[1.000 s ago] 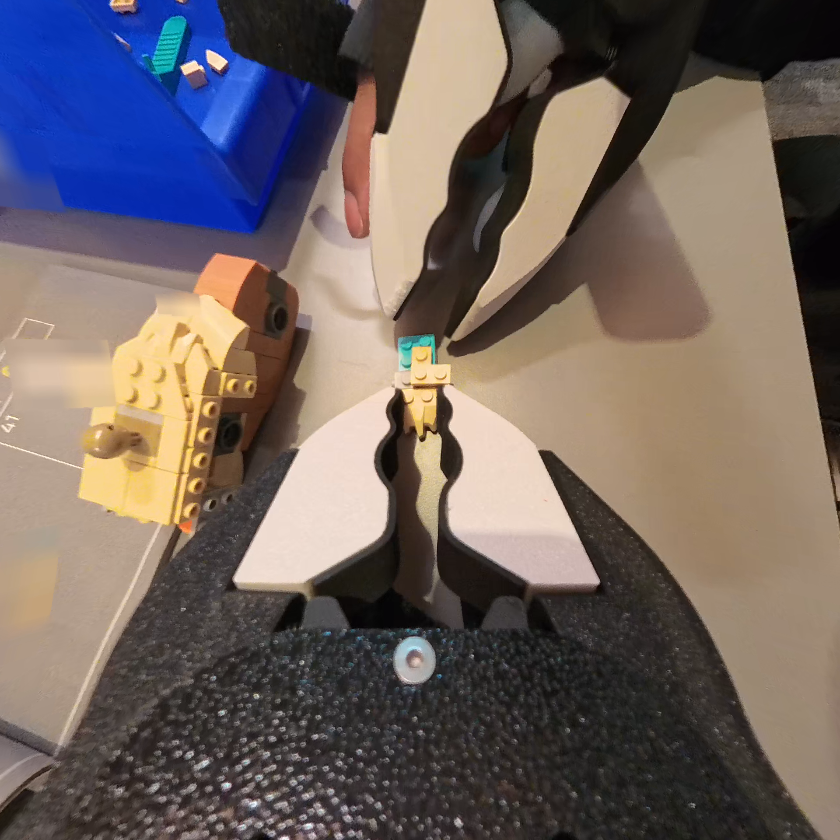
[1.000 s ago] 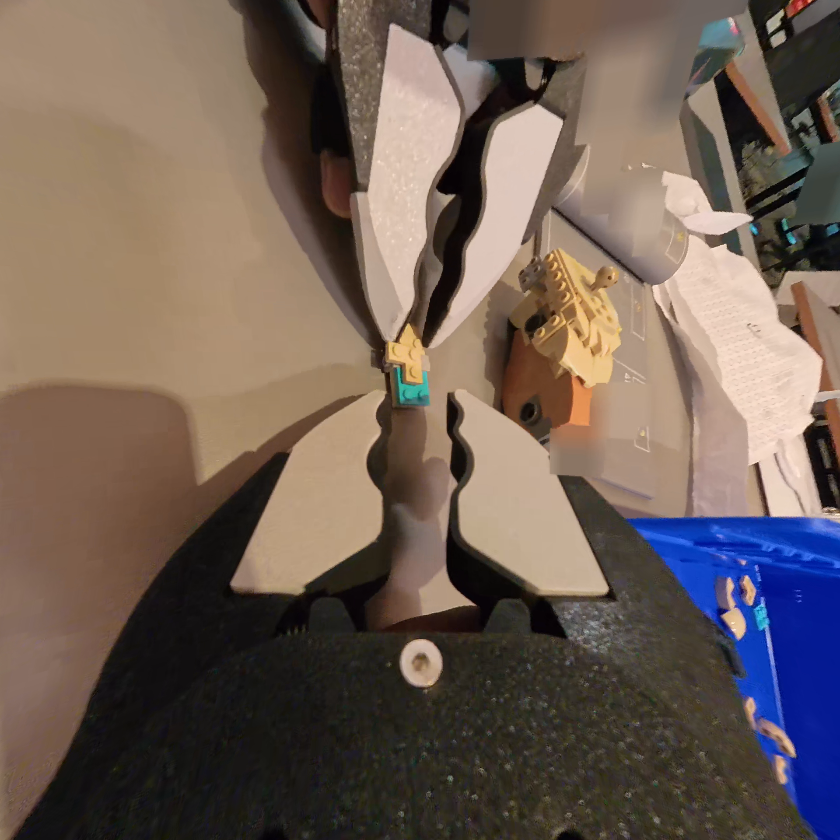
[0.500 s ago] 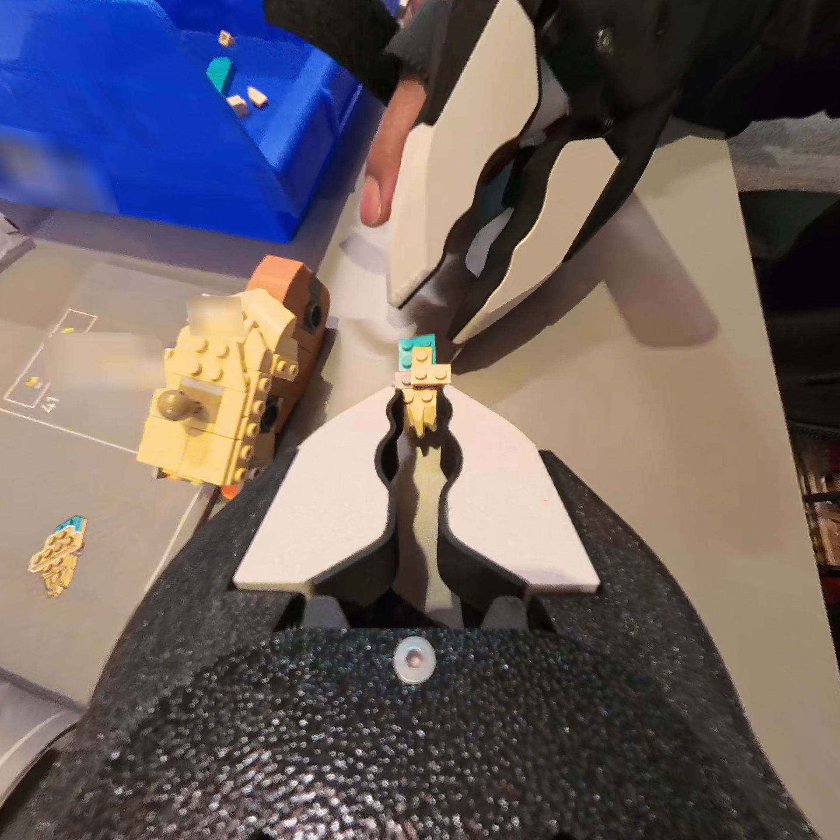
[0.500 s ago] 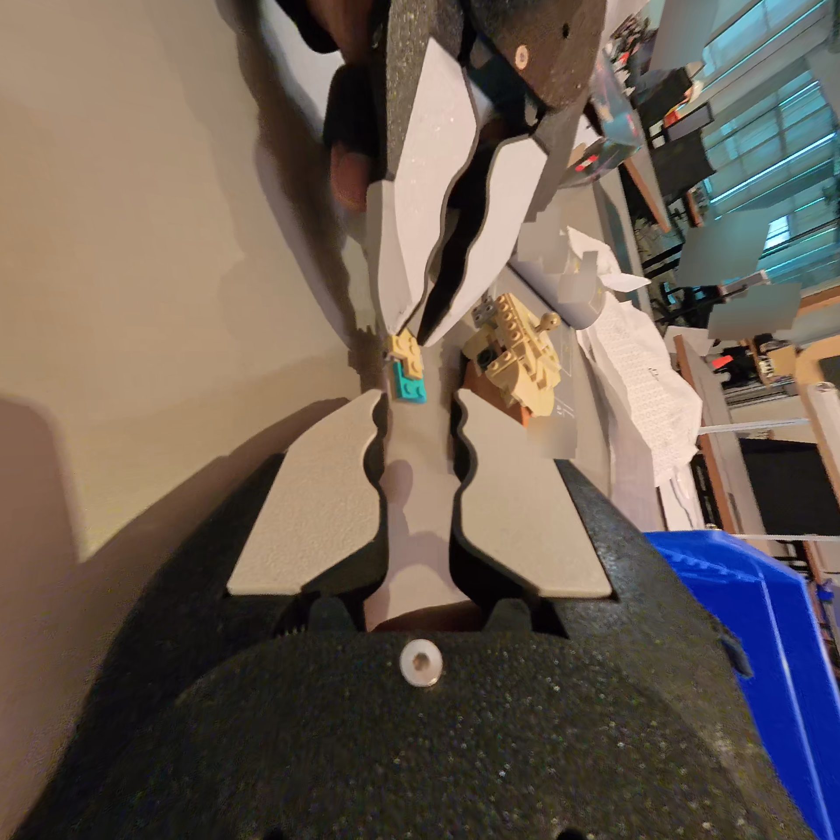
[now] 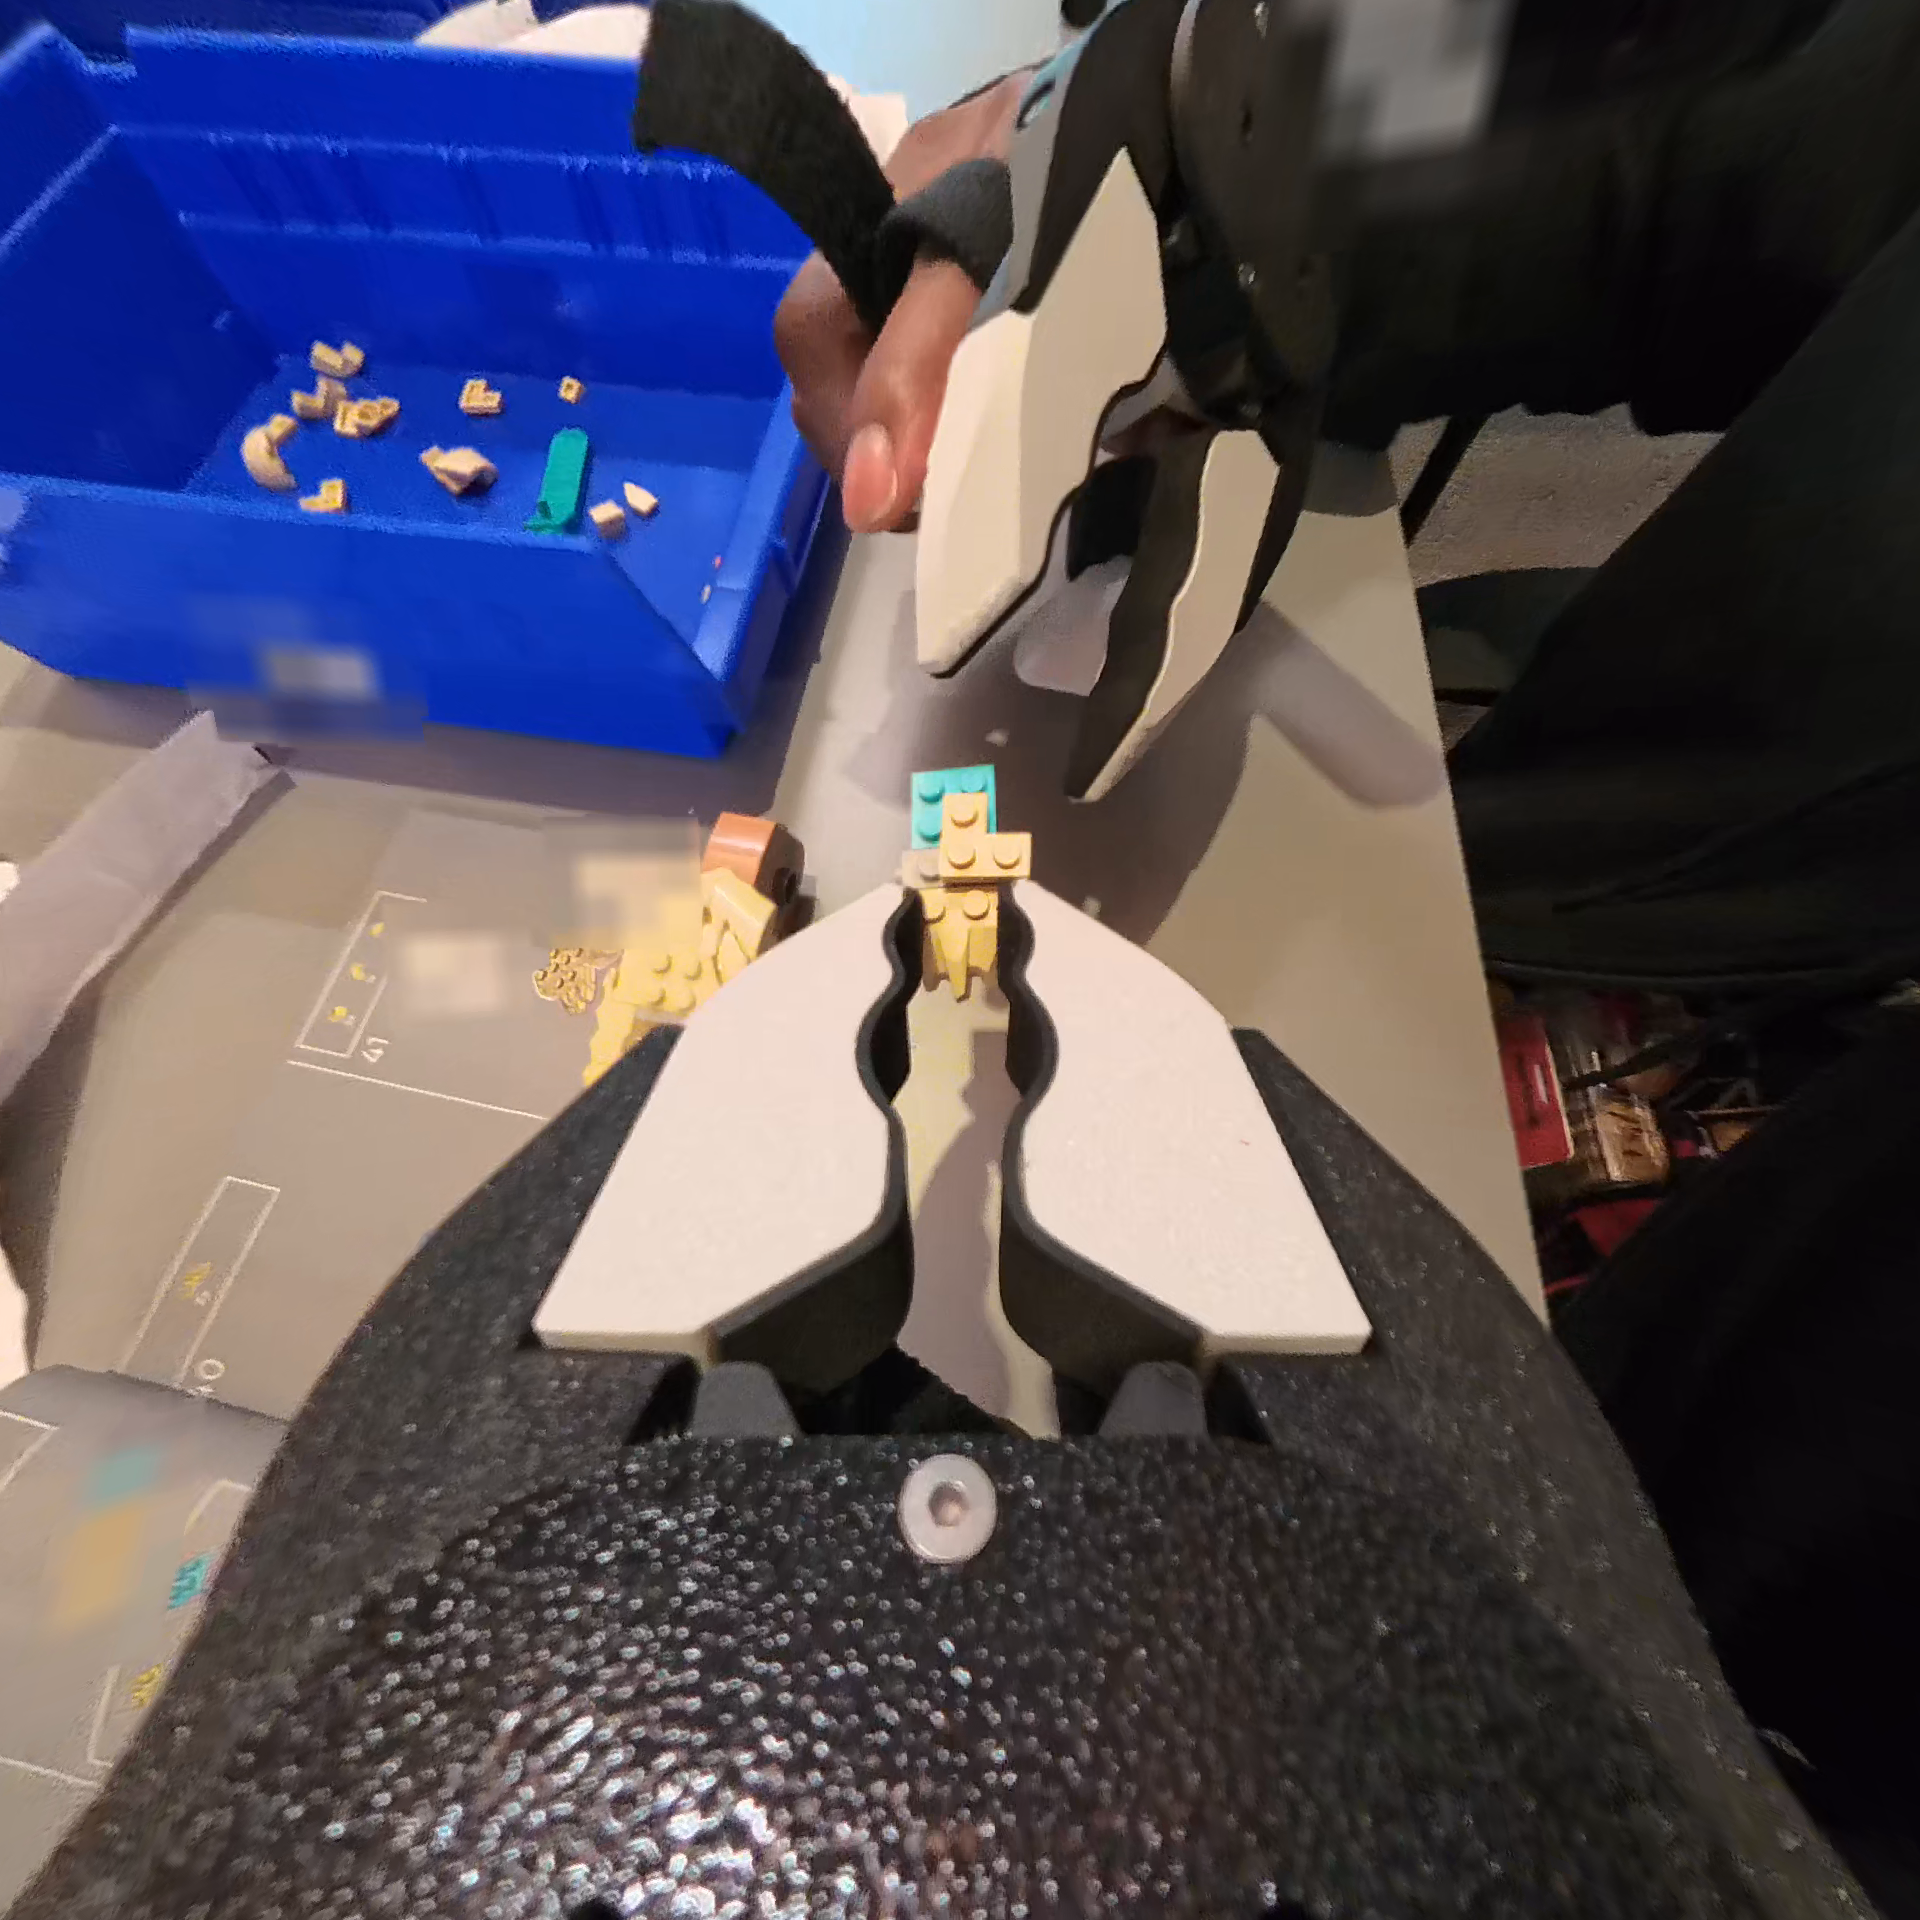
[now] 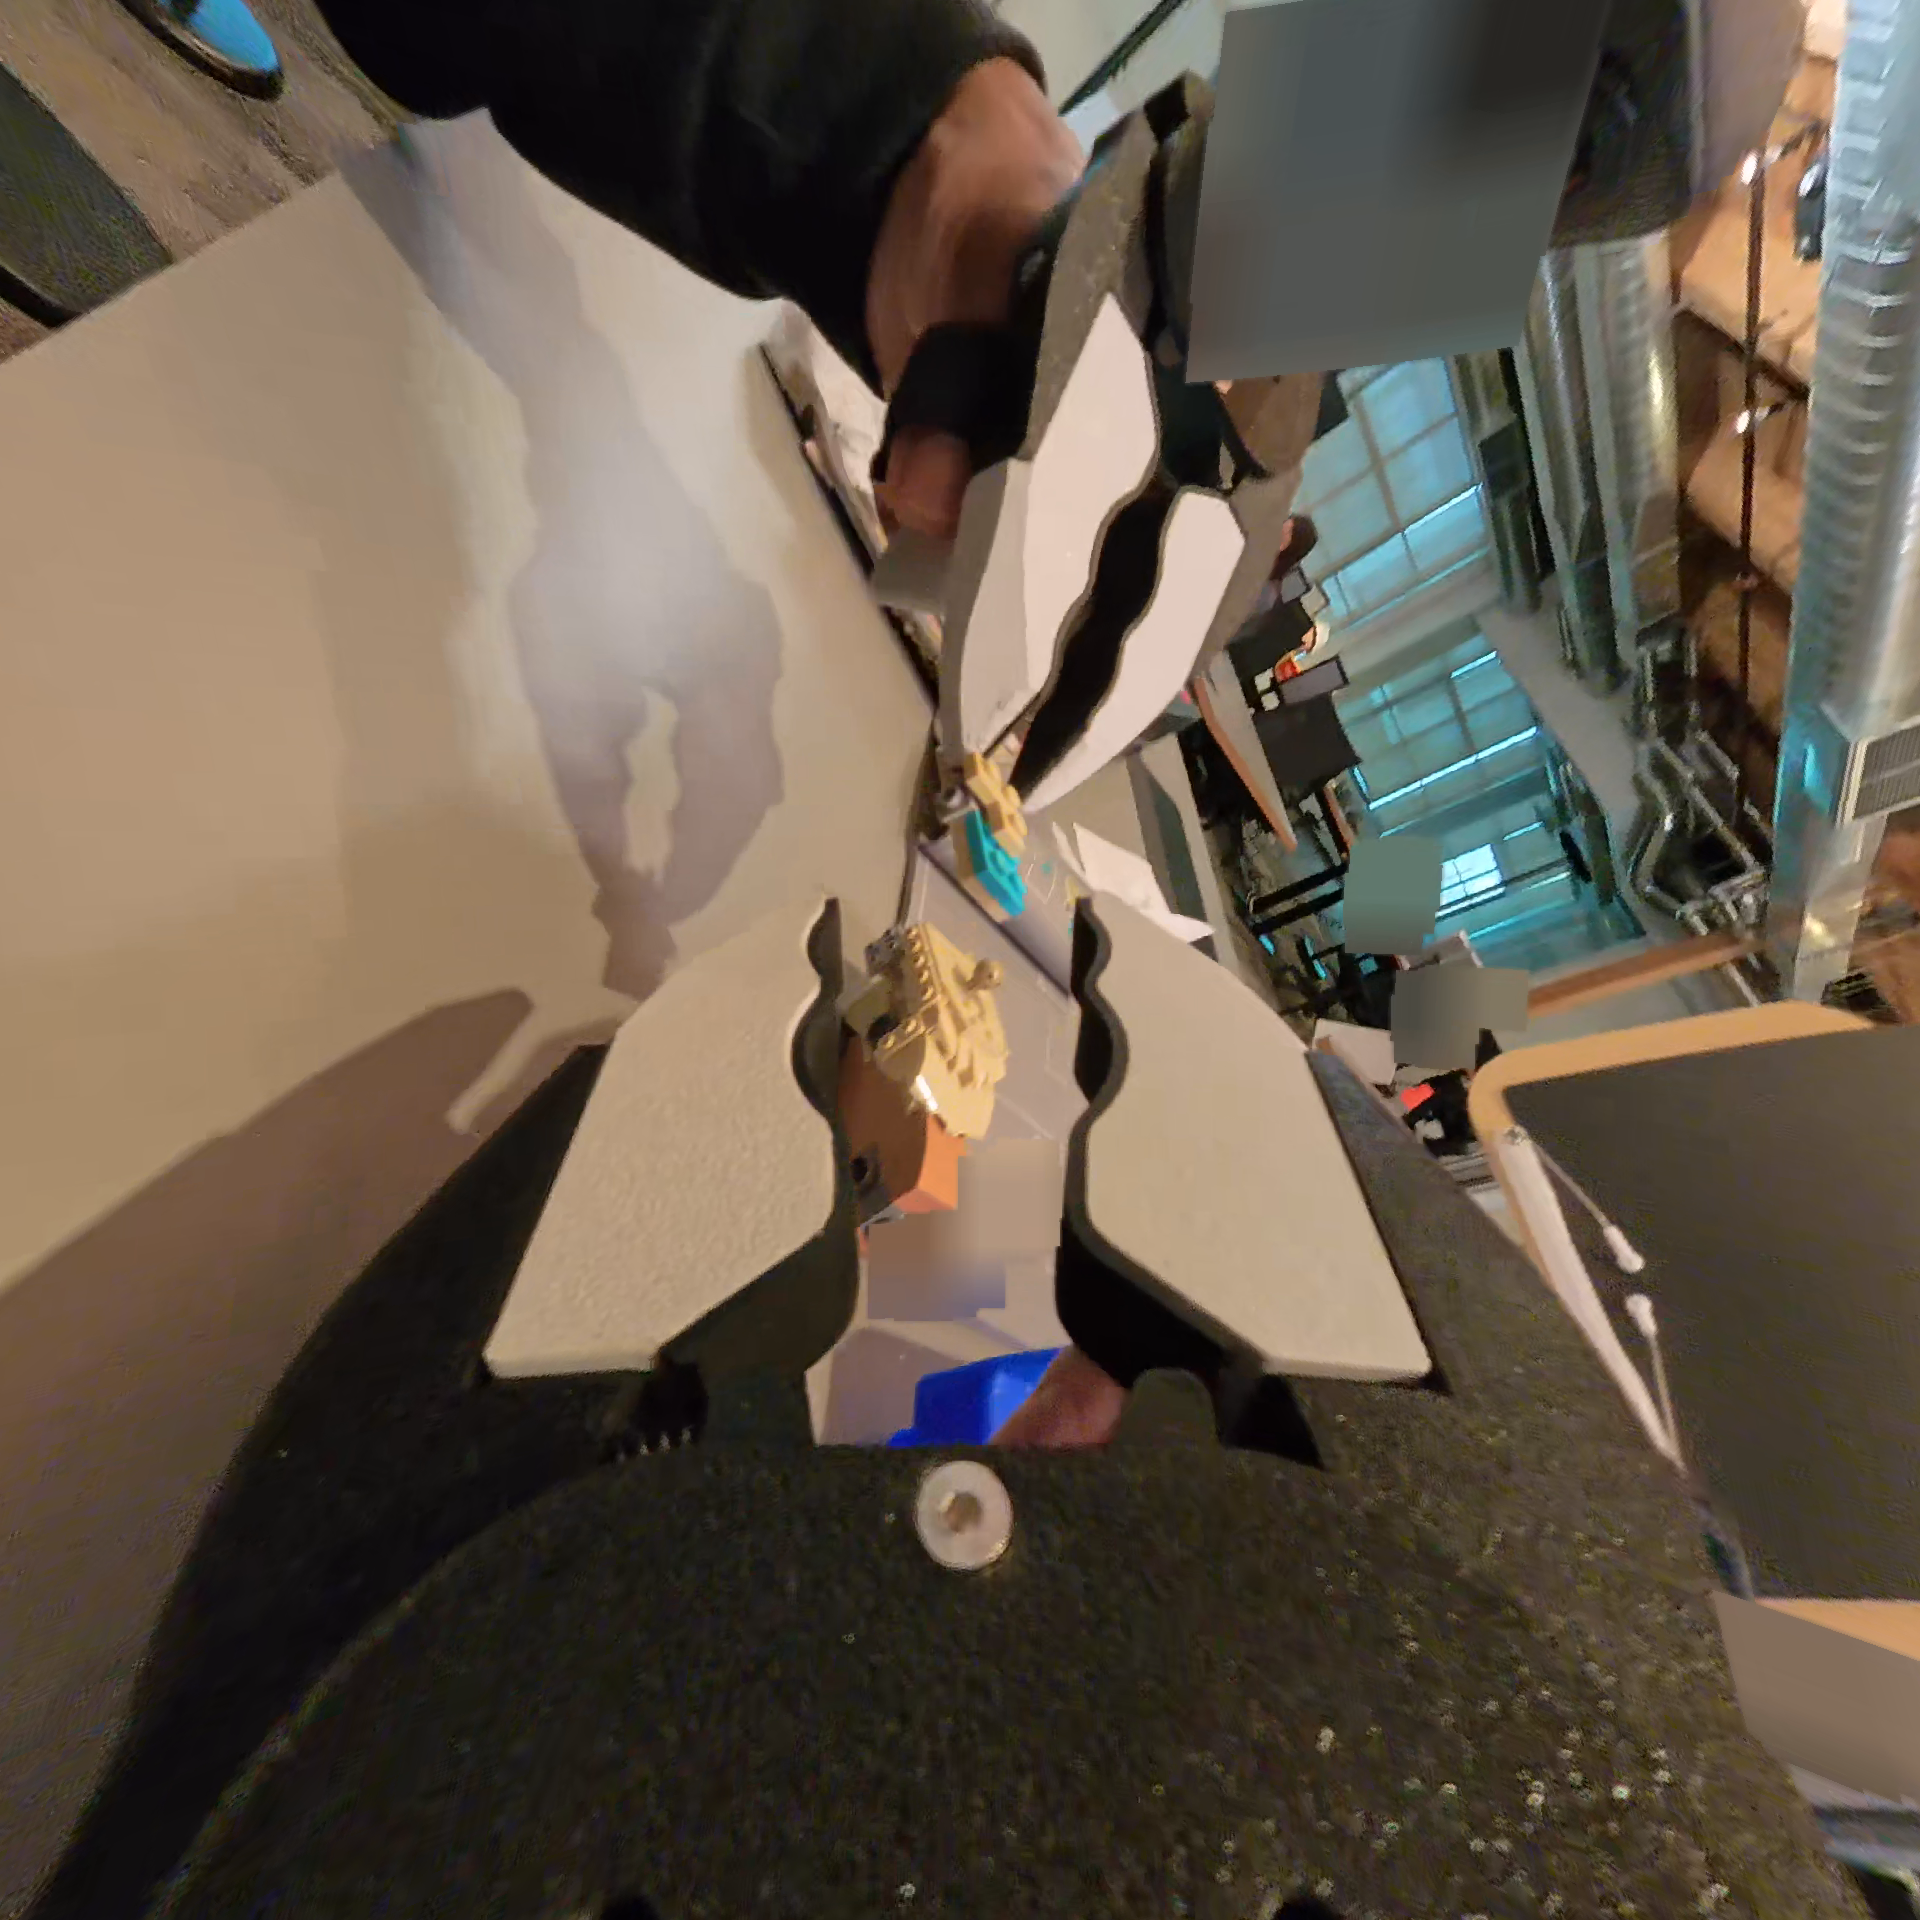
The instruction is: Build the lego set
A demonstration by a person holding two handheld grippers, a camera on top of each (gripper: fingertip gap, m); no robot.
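A: The left gripper [image 5: 961,914] points forward over the pale table [image 5: 1340,935], fingers closed to a narrow slot and pinching the small tan-and-teal brick piece [image 5: 961,847] by its tan lower end.

B: The teal plate sticks out past the fingertips, held clear of the tabletop.

A: Across from it, the right gripper [image 5: 1023,717] hangs tilted down toward that piece from above, a bare hand [image 5: 883,374] wrapped around its body.

B: Its fingers are parted, nothing between them, tips just short of the bricks.

A: The part-built tan and brown model [image 5: 717,935] lies on the grey instruction sheet [image 5: 312,1039], just left of the held piece.

B: Further back, the blue bin [image 5: 416,613] holds loose tan bits and one teal part.
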